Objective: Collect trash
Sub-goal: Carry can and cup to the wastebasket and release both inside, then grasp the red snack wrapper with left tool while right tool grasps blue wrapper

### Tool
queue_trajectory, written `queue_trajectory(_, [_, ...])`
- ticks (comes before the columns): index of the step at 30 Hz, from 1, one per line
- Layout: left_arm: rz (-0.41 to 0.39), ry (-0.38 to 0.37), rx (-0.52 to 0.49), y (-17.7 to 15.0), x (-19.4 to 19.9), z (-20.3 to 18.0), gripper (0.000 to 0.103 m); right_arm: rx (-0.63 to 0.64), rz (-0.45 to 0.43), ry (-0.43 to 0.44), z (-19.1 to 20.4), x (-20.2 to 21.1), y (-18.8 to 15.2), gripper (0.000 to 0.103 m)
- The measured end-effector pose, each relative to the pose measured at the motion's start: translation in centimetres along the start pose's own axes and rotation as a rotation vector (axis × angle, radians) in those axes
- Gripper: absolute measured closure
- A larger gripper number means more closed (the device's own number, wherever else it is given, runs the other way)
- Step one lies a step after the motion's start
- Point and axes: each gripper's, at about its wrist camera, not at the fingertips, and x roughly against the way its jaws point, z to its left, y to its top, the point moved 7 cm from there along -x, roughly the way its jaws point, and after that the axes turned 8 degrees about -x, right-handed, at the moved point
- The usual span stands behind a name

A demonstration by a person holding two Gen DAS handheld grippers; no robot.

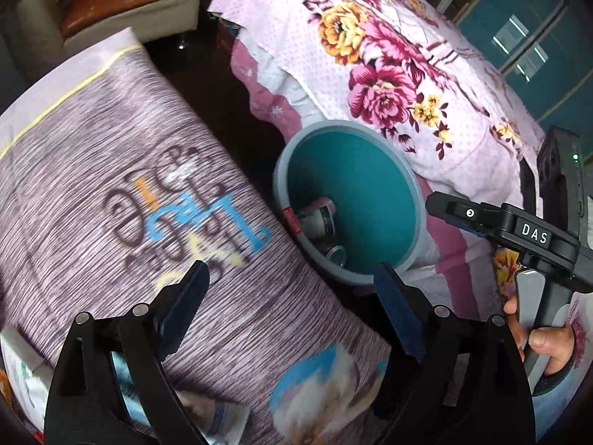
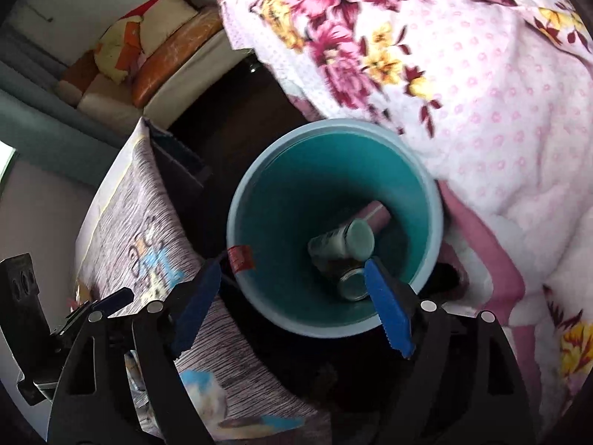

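Observation:
A teal bin (image 1: pixel 370 193) with a grey-blue rim stands on the dark floor between a bed and a cloth-draped piece of furniture. Inside lie a printed can (image 2: pixel 333 243) with a teal end, a pink tube (image 2: pixel 376 213) and a metal can (image 2: pixel 352 283); the left wrist view shows two of them (image 1: pixel 318 217). My right gripper (image 2: pixel 292 263) hangs open directly over the bin (image 2: pixel 296 193), nothing between its blue pads. My left gripper (image 1: pixel 291 267) is open and empty too, over the striped cloth beside the bin. A hand (image 1: pixel 548 345) holds the right gripper's handle.
A pink floral blanket (image 1: pixel 389 74) drapes the bed right against the bin. A grey striped cloth (image 1: pixel 111 185) with lettering covers the furniture on the left. A sofa with orange cushions (image 2: pixel 174 55) stands at the back, and a teal cabinet (image 1: pixel 537 37) at far right.

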Motion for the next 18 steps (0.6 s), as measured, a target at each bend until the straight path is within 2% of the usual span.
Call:
queue_trajectory(11, [-0.051,0.042,0.061,-4.3,6.1,4.4,0.012,0.103,0.035,0.033,6.0,0.7,-3.7,0.023])
queue_trajectory(18, [-0.073,0.108,0.090,-8.5,10.4,7.6,0.012,0.182,0.067,0.061,10.2,1.0,-6.9,0.023])
